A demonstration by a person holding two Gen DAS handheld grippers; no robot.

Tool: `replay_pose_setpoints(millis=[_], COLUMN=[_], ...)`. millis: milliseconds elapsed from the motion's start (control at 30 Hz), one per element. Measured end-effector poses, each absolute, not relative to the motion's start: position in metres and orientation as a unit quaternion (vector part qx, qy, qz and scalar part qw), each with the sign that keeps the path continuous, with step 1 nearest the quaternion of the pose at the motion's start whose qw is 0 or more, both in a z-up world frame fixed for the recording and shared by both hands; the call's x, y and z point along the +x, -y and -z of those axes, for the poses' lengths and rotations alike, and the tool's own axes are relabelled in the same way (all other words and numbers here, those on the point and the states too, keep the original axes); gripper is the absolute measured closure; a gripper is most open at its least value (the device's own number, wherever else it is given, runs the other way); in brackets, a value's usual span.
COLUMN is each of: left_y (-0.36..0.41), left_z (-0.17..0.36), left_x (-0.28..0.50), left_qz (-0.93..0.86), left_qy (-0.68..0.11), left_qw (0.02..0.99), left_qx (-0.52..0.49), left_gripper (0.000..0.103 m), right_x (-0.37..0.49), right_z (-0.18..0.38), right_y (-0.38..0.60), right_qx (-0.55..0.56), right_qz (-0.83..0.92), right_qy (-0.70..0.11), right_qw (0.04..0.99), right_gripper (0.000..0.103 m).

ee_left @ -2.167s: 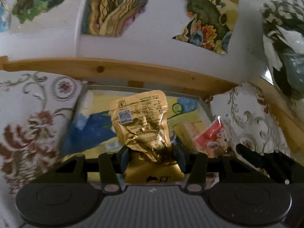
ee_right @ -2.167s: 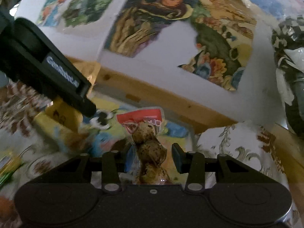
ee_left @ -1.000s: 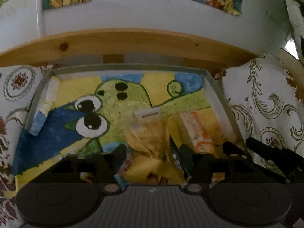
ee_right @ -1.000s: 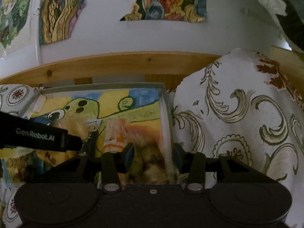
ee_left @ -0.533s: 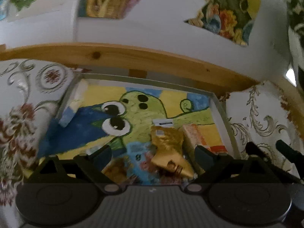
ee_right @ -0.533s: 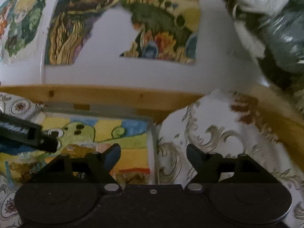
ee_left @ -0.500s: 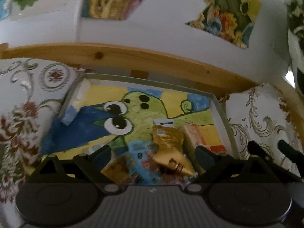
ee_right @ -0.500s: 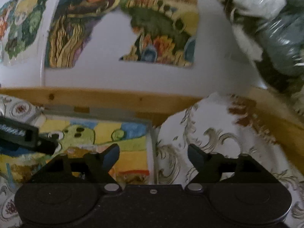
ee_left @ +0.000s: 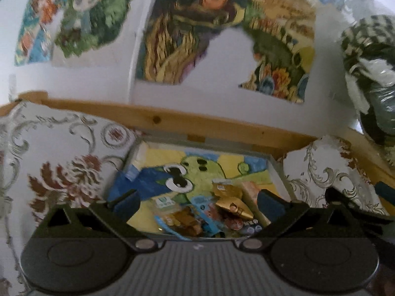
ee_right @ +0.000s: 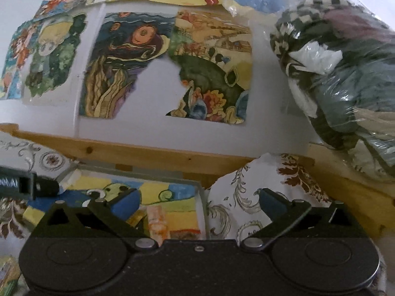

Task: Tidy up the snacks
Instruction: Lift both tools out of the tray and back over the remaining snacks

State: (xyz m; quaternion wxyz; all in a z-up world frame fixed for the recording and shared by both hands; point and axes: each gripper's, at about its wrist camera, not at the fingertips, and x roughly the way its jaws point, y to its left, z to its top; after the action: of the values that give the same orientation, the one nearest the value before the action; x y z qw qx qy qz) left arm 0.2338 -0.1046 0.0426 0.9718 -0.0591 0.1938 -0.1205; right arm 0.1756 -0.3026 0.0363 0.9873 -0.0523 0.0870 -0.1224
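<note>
A grey-rimmed tray (ee_left: 276, 170) with a painted green cartoon face sits against the wooden rail; the right wrist view shows its rim (ee_right: 201, 197) too. Inside it lie a gold foil snack packet (ee_left: 230, 201), an orange-and-white packet (ee_left: 251, 191), and blue and brown packets (ee_left: 182, 218). My left gripper (ee_left: 197, 201) hangs open above the tray's near side, holding nothing. My right gripper (ee_right: 198, 202) is open and empty over the tray's right rim; the orange-and-white packet (ee_right: 158, 222) shows between its fingers. The left gripper's finger (ee_right: 29, 185) pokes in from the left.
A floral tablecloth (ee_left: 61, 162) covers the table around the tray. A wooden rail (ee_right: 148, 153) and a white wall with torn paintings stand behind. A plastic-wrapped bundle of fabric (ee_right: 345, 79) sits at the right. A green-yellow packet (ee_right: 7, 276) lies at the lower left.
Both grippers let go of their packets into the tray, opened wide, and have since lifted up and back, so more of the wall shows.
</note>
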Motion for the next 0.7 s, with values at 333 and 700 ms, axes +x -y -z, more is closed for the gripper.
replay_pose_setpoints(millis=[333,700], left_y=[0.073,0.03], left_z=[-0.044,-0.037], left_x=[0.17,0.122], left_qz=[0.098,0.079], left_qy=[-0.145,-0.148], left_qw=[0.984,0.986], left_qx=[-0.043,-0.019], left_gripper=[0.0,0.0], right_x=[0.128,0.066], right_z=[-0.029,-0.037], right_y=[0.268,0.245], right_qx=[-0.086,-0.05], right_qz=[0.117,0.104], right_qy=[-0.085,-0.063], right_qw=[0.986,0.991], right_gripper=[0.001,0.001])
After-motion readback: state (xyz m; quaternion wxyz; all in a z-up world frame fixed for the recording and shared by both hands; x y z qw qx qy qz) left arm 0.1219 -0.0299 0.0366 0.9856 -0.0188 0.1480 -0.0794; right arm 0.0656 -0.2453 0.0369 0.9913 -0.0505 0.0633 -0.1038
